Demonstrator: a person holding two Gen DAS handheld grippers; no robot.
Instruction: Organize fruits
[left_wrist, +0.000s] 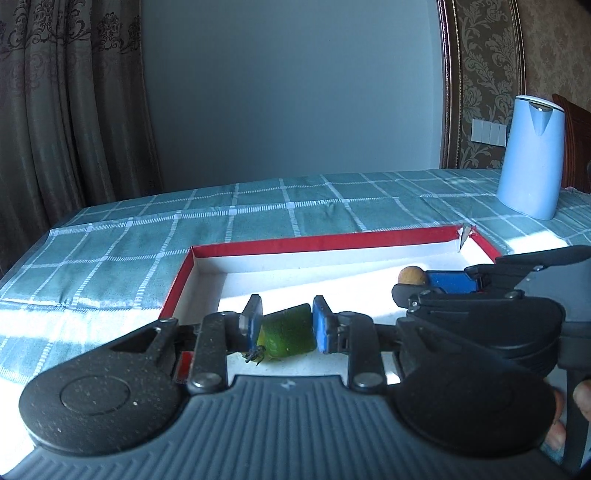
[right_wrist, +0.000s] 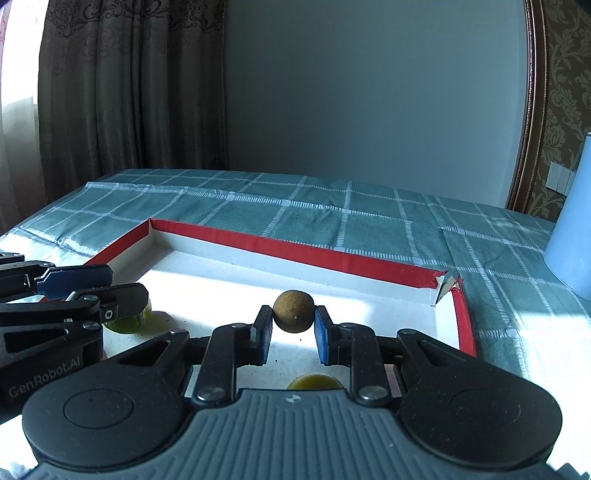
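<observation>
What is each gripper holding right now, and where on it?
Left gripper: shut on the green, stemmed fruit, pads on its two opposite sides. Right gripper: shut on the small round brown fruit, pads on its left and right sides.

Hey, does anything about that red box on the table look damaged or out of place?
Yes. The red box is torn at its far right corner: the two walls have split apart there and a ragged flap of white cardboard sticks out. The rest of the rim looks straight and whole.
</observation>
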